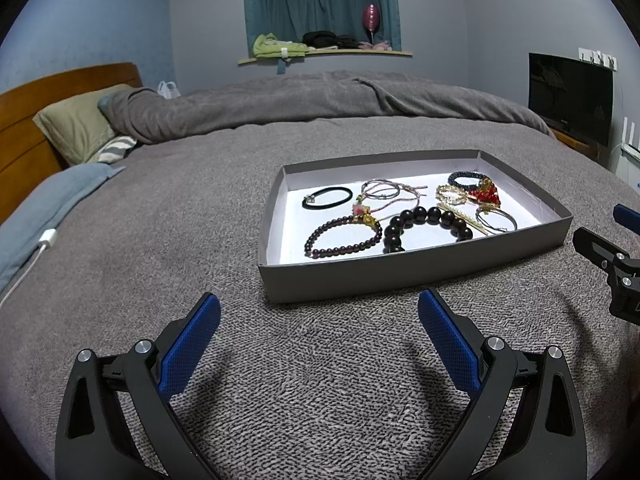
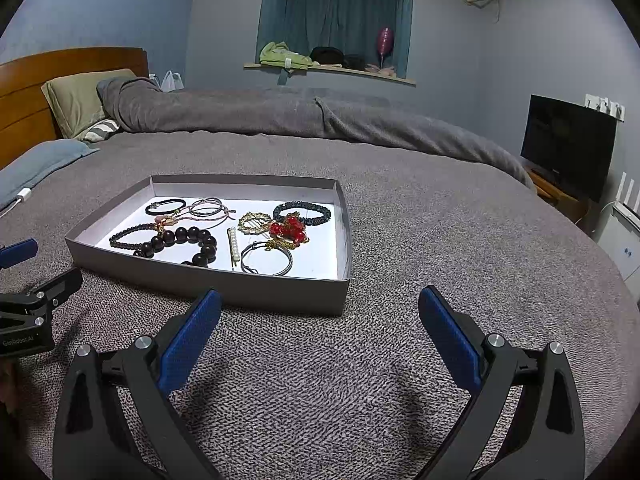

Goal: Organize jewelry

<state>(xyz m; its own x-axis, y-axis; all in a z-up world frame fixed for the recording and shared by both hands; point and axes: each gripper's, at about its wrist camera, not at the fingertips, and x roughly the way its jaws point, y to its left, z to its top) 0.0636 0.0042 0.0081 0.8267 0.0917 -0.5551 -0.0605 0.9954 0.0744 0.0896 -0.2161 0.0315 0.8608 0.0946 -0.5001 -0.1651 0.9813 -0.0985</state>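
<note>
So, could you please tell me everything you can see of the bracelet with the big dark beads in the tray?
The big-bead bracelet is a ring of large, round, glossy beads, almost black, perhaps polished wood or stone. It lies flat on the white floor of the grey tray, near the front wall. The thinner dark red bead bracelet lies at its left, very close; contact is unclear. The pearl hair clip lies to its right. Neither gripper touches it.

Matt cardboard tray, rough knitted blanket

One shallow grey cardboard tray holds three beaded bracelets: large dark wooden beads, small maroon beads and dark blue beads. Also inside: one black hair tie, one pearl hair clip, one silver bangle.
</note>
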